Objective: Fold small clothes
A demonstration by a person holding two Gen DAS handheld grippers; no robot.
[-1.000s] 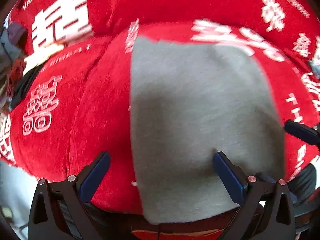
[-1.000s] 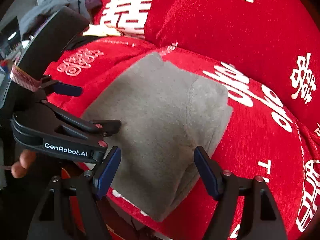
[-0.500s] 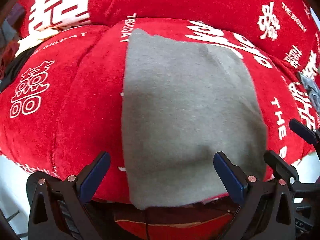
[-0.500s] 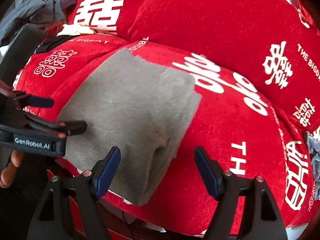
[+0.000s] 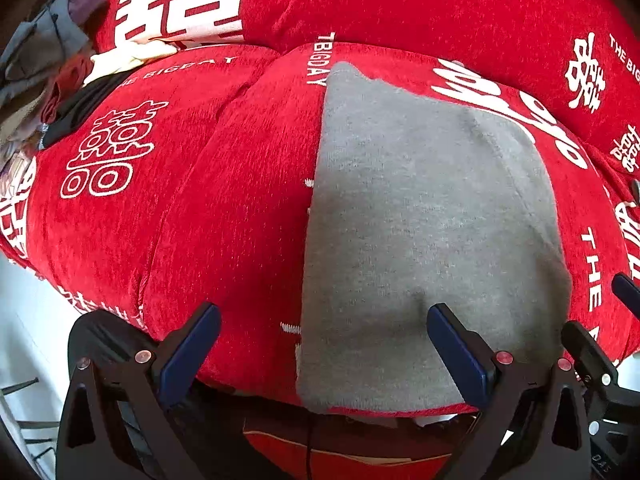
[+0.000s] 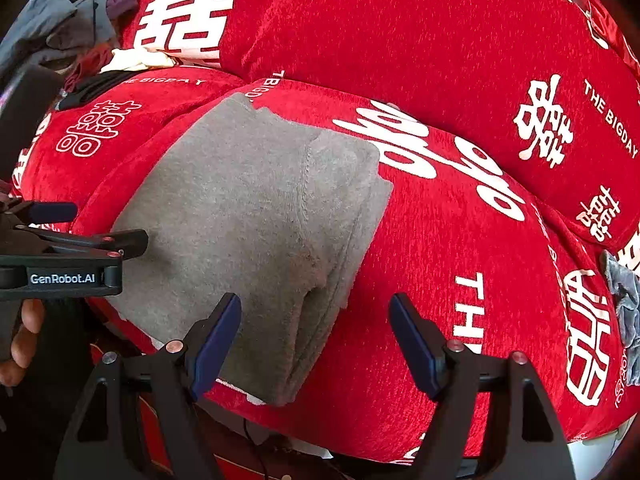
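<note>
Clothes pile [image 6: 68,24]: grey, maroon, cream and black garments heaped at the far left end of the sofa.

Red sofa cover [image 5: 224,208]: plush, printed with white double-happiness characters and "THE BIGDAY" lettering; covers seat and back cushions.

Left gripper [image 5: 324,344]: jaws spread wide, holding nothing. Its left blue pad is over bare red cover; the right pad [image 5: 456,348] is over the near part of the garment, where a small dent shows. In the right wrist view it enters from the left, tip at the garment's left edge.

Grey folded garment [image 5: 424,232]: fleece-like, folded into a rough rectangle with stacked layers visible along its right edge [image 6: 344,264]; lies on the seat cushion, near end reaching the front edge.

Right gripper [image 6: 316,336]: jaws wide apart, empty, straddling the garment's right edge.

Small grey cloth [image 6: 624,308]: crumpled, at far right on the seat.
</note>
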